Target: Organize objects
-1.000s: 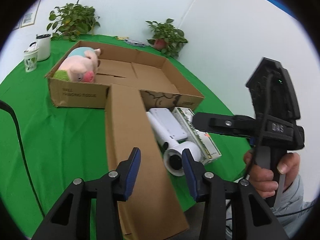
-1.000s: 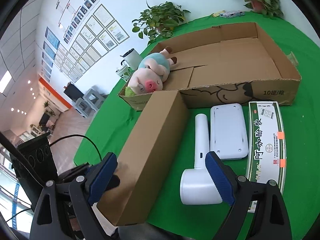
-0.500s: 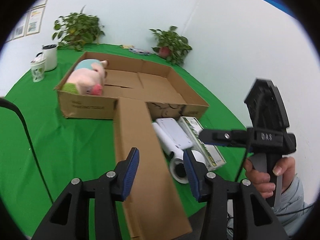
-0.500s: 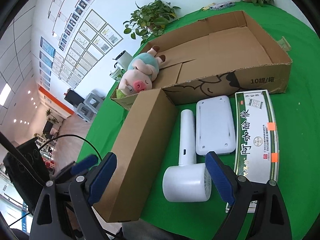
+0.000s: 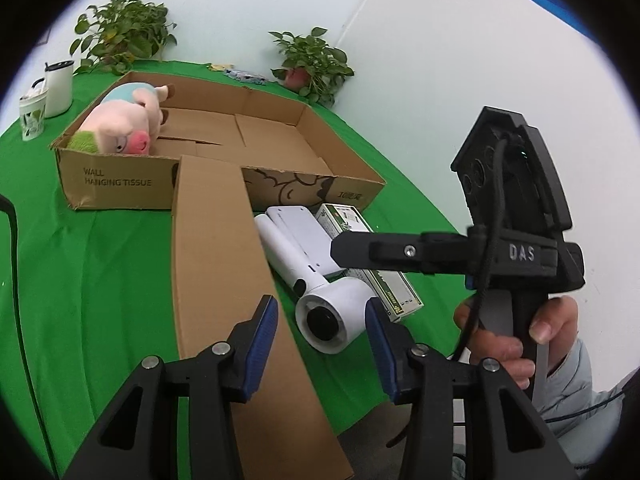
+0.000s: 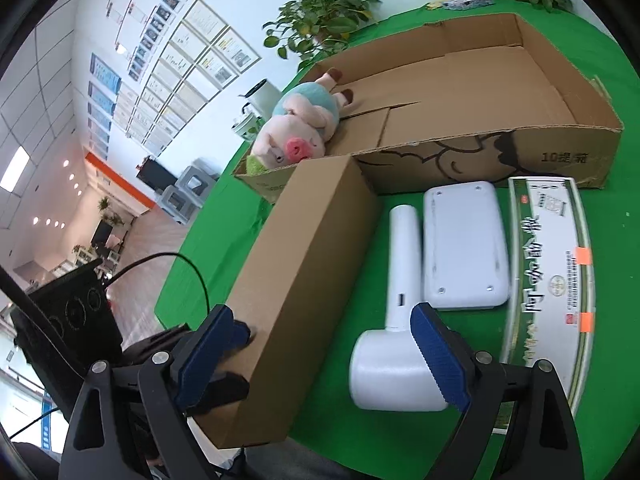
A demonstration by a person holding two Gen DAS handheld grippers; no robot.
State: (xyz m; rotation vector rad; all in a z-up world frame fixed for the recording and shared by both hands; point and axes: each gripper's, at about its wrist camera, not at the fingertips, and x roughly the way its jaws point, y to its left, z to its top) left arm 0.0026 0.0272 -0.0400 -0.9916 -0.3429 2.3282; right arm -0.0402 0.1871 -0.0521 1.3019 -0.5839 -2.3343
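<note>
A long brown carton (image 5: 224, 264) (image 6: 304, 280) lies on the green table, its far end against a big open cardboard box (image 5: 280, 140) (image 6: 560, 136). A pink plush pig (image 5: 124, 128) (image 6: 296, 132) lies in the box's left corner. A white hair dryer (image 5: 320, 304) (image 6: 396, 344), a white flat device (image 5: 308, 236) (image 6: 464, 244) and a green-and-white packet (image 5: 380, 280) (image 6: 552, 272) lie right of the carton. My left gripper (image 5: 320, 340) is open and empty, above the carton's near end and the dryer. My right gripper (image 6: 320, 356) is open and empty, astride the carton's near end and the dryer head.
Two potted plants (image 5: 120, 36) (image 5: 312, 64) stand at the back of the table. A white mug and a white canister (image 5: 58, 84) stand at the far left. A black cable (image 5: 16, 280) runs along the left. The table edge is close below both grippers.
Both grippers have shifted slightly over the near end of the carton and the dryer, and my left jaws have opened wider. No object has moved.
</note>
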